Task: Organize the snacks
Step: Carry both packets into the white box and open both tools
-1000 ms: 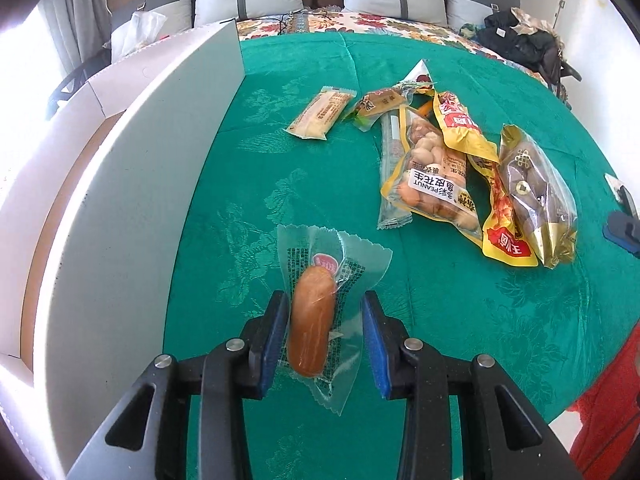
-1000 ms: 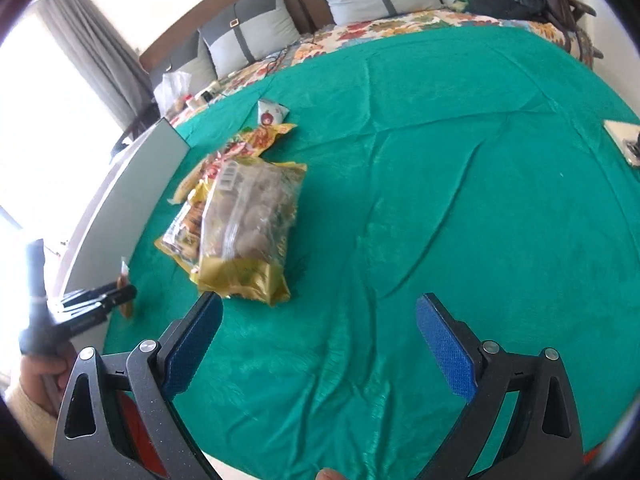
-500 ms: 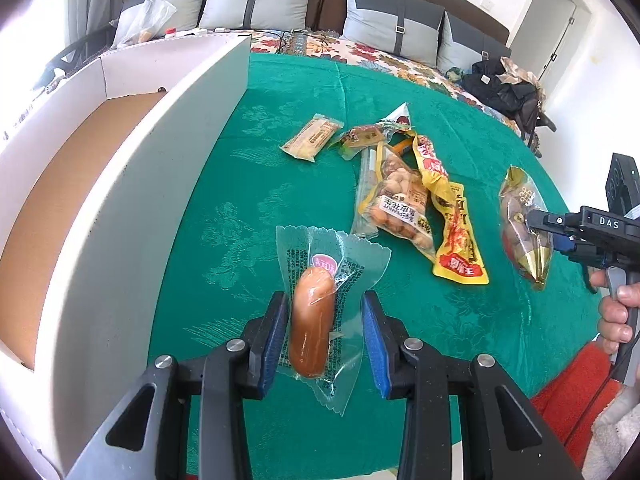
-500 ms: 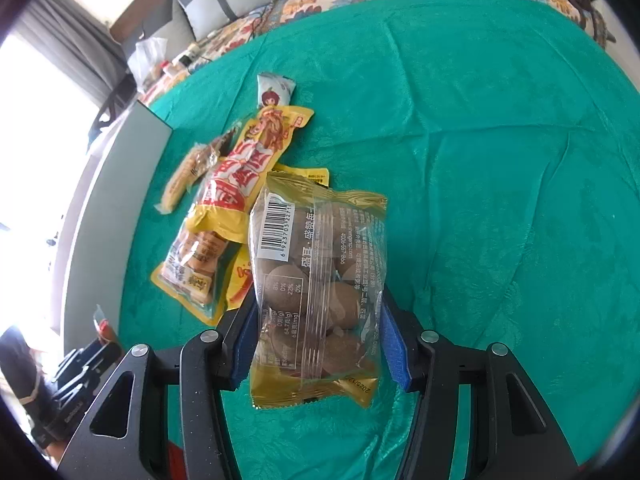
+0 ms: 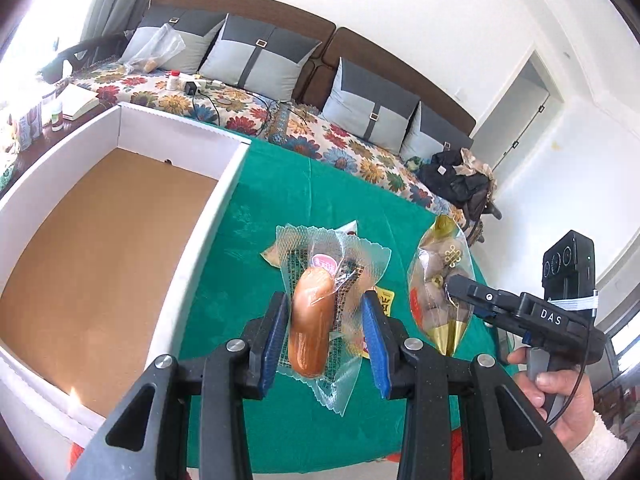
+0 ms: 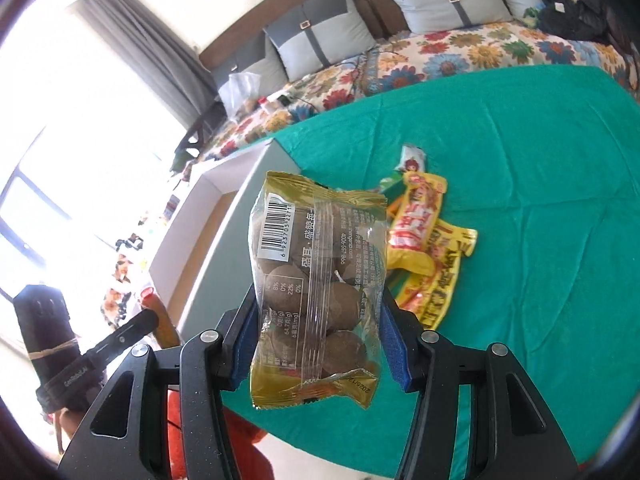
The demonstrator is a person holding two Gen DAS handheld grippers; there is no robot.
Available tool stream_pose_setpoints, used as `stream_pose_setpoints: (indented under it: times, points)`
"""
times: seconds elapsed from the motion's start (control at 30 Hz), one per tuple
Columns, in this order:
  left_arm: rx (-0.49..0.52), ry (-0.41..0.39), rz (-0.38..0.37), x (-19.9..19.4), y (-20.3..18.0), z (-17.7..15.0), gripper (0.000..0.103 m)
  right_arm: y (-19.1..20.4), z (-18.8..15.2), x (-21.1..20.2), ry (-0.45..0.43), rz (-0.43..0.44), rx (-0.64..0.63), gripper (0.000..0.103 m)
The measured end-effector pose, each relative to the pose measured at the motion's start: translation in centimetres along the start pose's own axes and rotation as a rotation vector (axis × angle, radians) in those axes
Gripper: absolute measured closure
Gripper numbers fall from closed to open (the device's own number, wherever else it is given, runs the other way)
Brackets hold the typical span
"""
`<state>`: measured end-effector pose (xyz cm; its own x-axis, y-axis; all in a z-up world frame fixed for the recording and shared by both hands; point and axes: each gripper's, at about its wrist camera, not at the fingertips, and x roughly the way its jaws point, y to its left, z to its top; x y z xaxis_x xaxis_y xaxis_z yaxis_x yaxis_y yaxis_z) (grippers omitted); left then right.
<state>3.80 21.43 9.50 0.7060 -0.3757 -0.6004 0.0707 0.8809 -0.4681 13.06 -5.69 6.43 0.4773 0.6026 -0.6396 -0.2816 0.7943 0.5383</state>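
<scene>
Green patterned cloth covers the surface [image 5: 260,208] in the left wrist view, with a floral-covered sofa [image 5: 248,108] and grey cushions behind it. On the left stands a white open box [image 5: 188,256] with a bare brown floor, its near wall just beside the left claw [image 5: 325,334]. That claw points down at a slant and is closed on a clear-wrapped sausage [image 5: 310,320], held above the cloth, its wrapper fanning out past the blue pads. To the right the right claw [image 5: 460,292] grips a gold-edged bag of brown eggs [image 5: 438,280] in the air, a hand [image 5: 560,396] on its trigger handle. Yellow packets peek out from behind the sausage wrapper. A second ago the sausage lay on the cloth between the pads; now it is raised and the box floor is visible.

Seen from the right wrist, the same green surface [image 6: 540,160] carries a heap of yellow snack packets [image 6: 424,248] just behind the held bag. The right claw [image 6: 318,344] tilts downward, clamped on the bag of brown eggs [image 6: 316,280], barcode side facing the camera. The white box [image 6: 216,248] sits behind and to the left, and the left claw [image 6: 148,320] shows at the left edge with the sausage's end [image 6: 154,300]. One second earlier these pads stood wide apart and empty above the cloth, the bag lying ahead.
</scene>
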Motion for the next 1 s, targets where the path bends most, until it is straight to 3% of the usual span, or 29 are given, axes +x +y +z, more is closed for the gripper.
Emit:
stream_pose_setpoints:
  times: [0.13,0.3,0.43,0.57,0.63,0.7,0.77,0.87,1.0]
  points:
    - [-0.028,-0.073,0.125,-3.6,4.7,3.0,0.066,7.5,1.6,2.3,0.017,0.134,-0.084,0.046]
    - [-0.108,-0.077,0.288,-5.3,12.1,3.7,0.066,15.7,2.2,7.1,0.047,0.227,-0.176,0.046]
    - [-0.146,-0.028,0.406,-4.5,16.7,2.0,0.065,19.1,0.6,12.0,0.117,0.237,-0.214,0.045]
    - [-0.142,0.055,0.519,-2.6,19.5,-0.5,0.051,19.6,-1.7,16.2,0.158,0.17,-0.246,0.04]
    - [-0.138,0.066,0.523,-2.4,19.5,-1.6,0.044,18.8,-2.6,16.2,0.148,0.126,-0.268,0.032]
    - [-0.126,0.041,0.518,-2.5,18.5,-2.5,0.014,17.6,-3.1,15.1,0.128,0.096,-0.304,0.03]
    - [-0.106,-0.011,0.503,-3.0,16.3,-3.0,0.005,15.5,-3.5,13.5,0.096,0.046,-0.349,0.03]
    - [-0.07,-0.048,0.412,-2.5,11.9,-3.2,0.005,10.6,-4.4,10.4,0.014,-0.054,-0.396,0.029]
    - [0.014,-0.048,0.272,0.5,4.3,-3.5,0.002,1.4,-6.3,6.4,-0.09,-0.28,-0.467,0.026]
